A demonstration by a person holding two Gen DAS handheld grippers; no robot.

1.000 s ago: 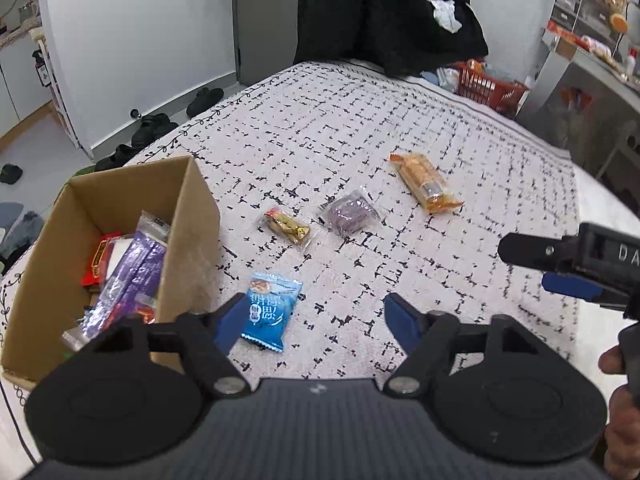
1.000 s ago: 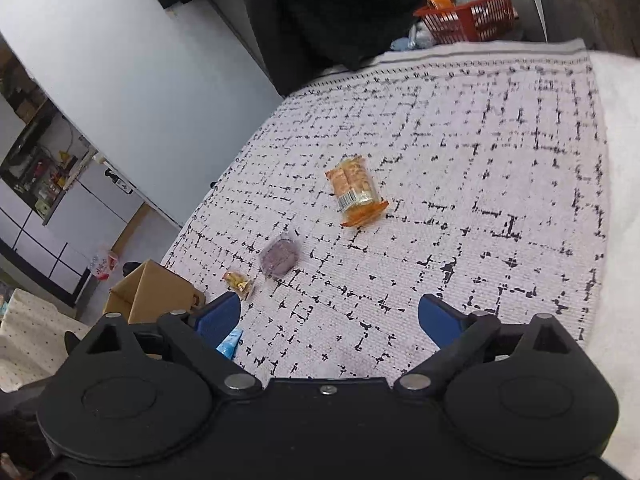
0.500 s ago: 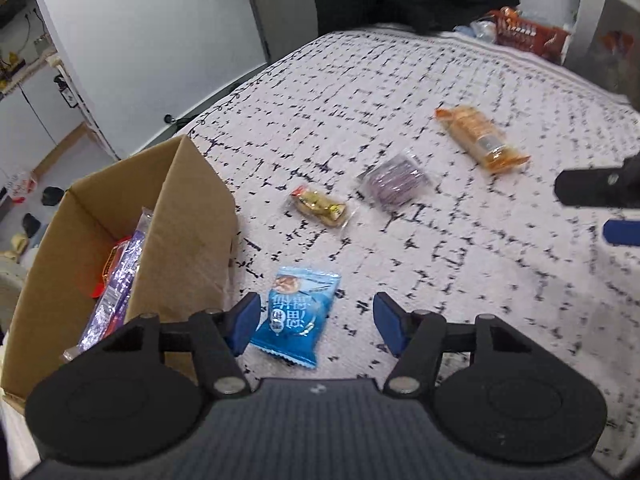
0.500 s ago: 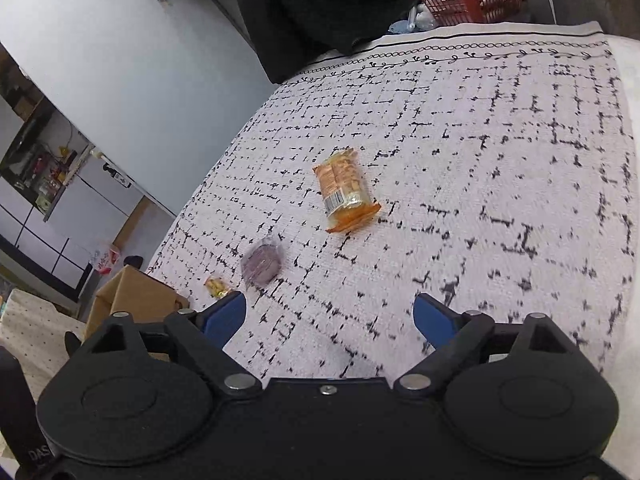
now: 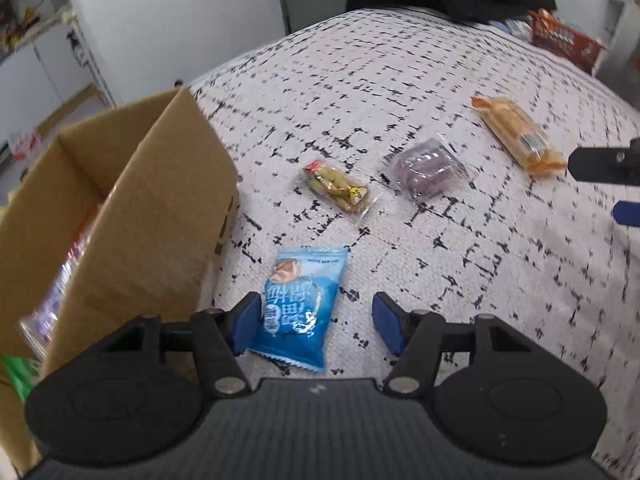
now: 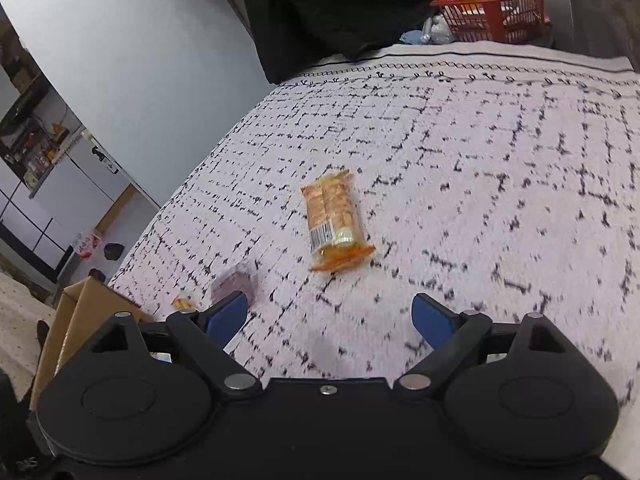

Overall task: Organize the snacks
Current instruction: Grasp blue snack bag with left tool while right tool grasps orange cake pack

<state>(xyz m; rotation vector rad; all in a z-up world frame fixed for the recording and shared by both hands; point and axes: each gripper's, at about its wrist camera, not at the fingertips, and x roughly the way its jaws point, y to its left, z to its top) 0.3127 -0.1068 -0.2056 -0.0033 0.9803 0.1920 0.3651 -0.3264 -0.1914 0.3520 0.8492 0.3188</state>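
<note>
A glossy blue packet (image 5: 298,306), crinkled with white lettering, lies flat on the woven black-flecked bedspread (image 5: 460,272) beside a cardboard box (image 5: 132,216). The left gripper (image 5: 312,322) stands released around the packet, not pressing it. The right gripper (image 6: 332,318) is closing on nothing, short of an orange wrapper (image 6: 334,220).

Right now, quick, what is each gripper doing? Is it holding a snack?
Left gripper: open, holding nothing; the blue snack packet lies between its fingers.
Right gripper: open but closing, nothing between its fingers.
</note>
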